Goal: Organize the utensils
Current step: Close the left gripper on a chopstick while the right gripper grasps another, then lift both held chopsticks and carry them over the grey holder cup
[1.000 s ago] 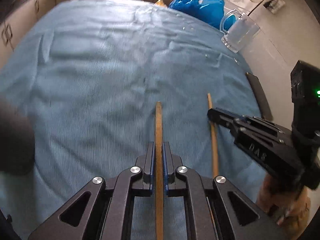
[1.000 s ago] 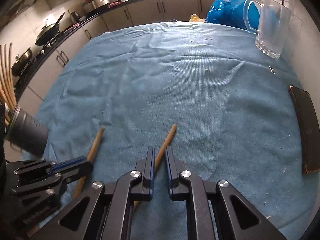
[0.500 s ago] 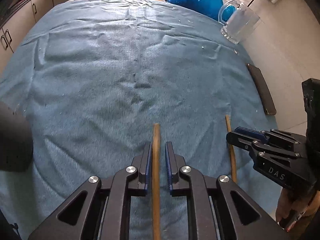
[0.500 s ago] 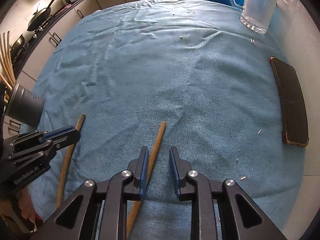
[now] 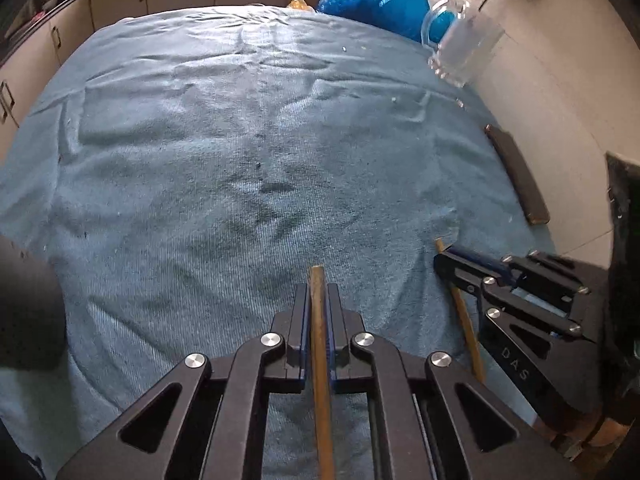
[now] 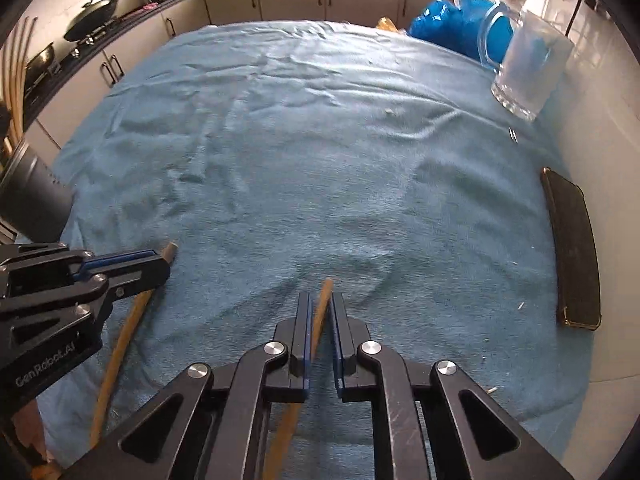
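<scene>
Two wooden sticks lie on the blue towel (image 5: 240, 140). My left gripper (image 5: 318, 292) is closing, its pads pressing on one stick (image 5: 319, 320), whose tip pokes just past the fingertips. In the right wrist view this stick (image 6: 120, 348) runs under the left gripper (image 6: 160, 260). My right gripper (image 6: 321, 300) is closing on the other stick (image 6: 323, 300), which crosses slantwise between the pads. The left wrist view shows the right gripper (image 5: 450, 260) on that stick (image 5: 466, 324). A dark grey holder (image 6: 32, 200) with long sticks in it stands at the left edge.
A glass mug (image 6: 528, 72) and a blue plastic bag (image 6: 448, 28) sit at the far right corner. A dark phone-like slab (image 6: 574, 248) lies along the right edge by the wall. Kitchen cabinets and a stove with pans (image 6: 96, 16) lie beyond the table.
Both grippers' jaws parted a little half a second ago and have closed back on their sticks. Each grip now sits nearer its stick's far tip than a second ago.
</scene>
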Demonstrator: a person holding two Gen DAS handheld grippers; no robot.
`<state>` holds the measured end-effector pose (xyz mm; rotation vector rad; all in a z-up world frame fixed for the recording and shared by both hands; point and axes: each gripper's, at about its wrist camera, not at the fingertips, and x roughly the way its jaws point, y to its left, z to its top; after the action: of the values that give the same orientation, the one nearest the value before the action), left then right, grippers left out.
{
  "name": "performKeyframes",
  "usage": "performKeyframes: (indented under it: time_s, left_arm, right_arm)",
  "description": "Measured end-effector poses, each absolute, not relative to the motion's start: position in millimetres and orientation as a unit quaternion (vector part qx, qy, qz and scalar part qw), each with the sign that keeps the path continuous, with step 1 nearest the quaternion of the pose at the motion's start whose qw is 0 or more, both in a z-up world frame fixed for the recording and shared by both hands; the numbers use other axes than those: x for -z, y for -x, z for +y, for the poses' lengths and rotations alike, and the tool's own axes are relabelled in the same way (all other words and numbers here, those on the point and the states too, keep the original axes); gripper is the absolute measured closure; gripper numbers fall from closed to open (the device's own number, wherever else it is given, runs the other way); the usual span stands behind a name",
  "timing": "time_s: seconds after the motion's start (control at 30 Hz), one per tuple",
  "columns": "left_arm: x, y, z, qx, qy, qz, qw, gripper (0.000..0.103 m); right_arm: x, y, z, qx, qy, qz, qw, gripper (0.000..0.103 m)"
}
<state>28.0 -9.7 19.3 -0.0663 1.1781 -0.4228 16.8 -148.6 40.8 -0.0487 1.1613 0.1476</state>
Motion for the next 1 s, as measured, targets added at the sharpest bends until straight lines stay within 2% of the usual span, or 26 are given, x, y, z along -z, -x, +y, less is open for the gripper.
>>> performKeyframes:
  time_s: [0.1, 0.33, 0.63, 1.0]
  left_arm:
    - [-39, -10, -1, 0.198, 0.033, 0.518, 0.832, 0.097]
    - [-99, 40, 20, 0.213, 0.043, 0.437, 0.873, 0.097]
    - [-148, 102, 37, 0.213, 0.045, 0.352, 0.910, 0.097]
    - [-185, 154, 58, 0.184, 0.049, 0.274, 0.943, 0.097]
  right_arm:
    - [-50, -8, -158, -0.087, -0.030, 0.527, 0.845, 0.098]
    - [-112, 40, -163, -0.094, -0.065, 0.425, 0.898, 0.098]
    - [-171, 113, -150, -0.095, -0.059, 0.317, 0.942, 0.098]
    - [-213, 171, -134, -0.099, -0.052, 0.222, 0.968, 0.097]
